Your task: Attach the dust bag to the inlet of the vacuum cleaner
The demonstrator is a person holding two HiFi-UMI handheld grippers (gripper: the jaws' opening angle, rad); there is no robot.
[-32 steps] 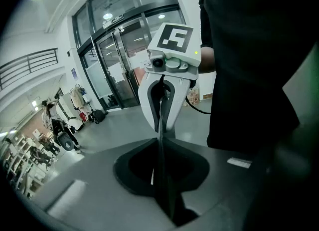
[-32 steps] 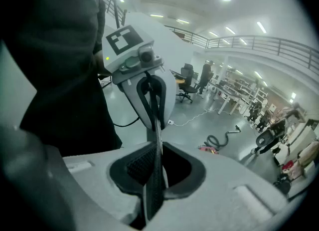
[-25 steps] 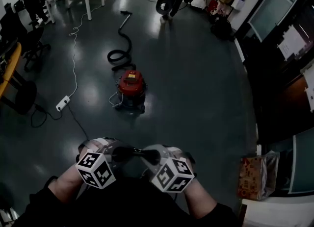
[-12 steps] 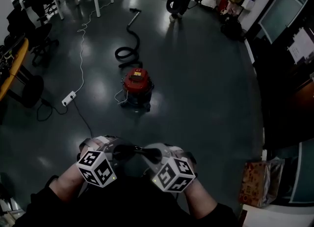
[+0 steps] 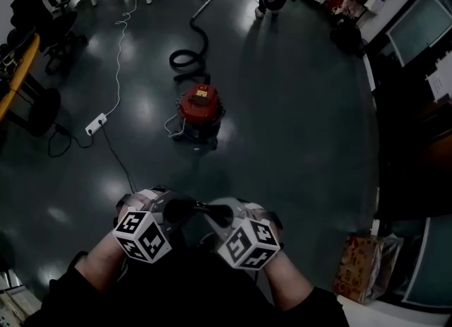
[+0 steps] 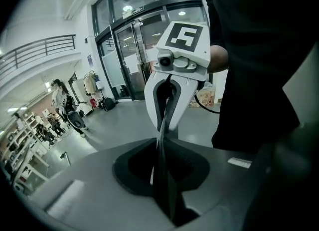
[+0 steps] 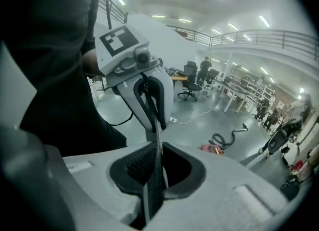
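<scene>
The two claws are held tip to tip at the person's waist, exactly as they were a second ago. What has shifted is the head view: the red vacuum cleaner (image 5: 200,110) now sits higher in it and a little to the right. Its black hose (image 5: 189,50) curls away behind it, and a white power strip (image 5: 96,123) lies off to its left. The left gripper (image 6: 160,147) has its jaws nearly together and they are opening slightly. A thin dark sheet (image 6: 163,120), seen edge-on, stands between them and runs on into the opposite claw. The right gripper (image 7: 155,150) is closed down to a narrow slit on that same sheet. I take the sheet to be the flattened dust bag, though against the dark clothing the head view does not show its outline. The vacuum cleaner is well apart from both claws, out on the open floor, and its inlet cannot be made out from here. The task therefore reads as still in the carrying stage, with nothing yet offered up to the machine. The slackening left hold is the thing to watch, since the right claw may end up bearing the sheet alone.
</scene>
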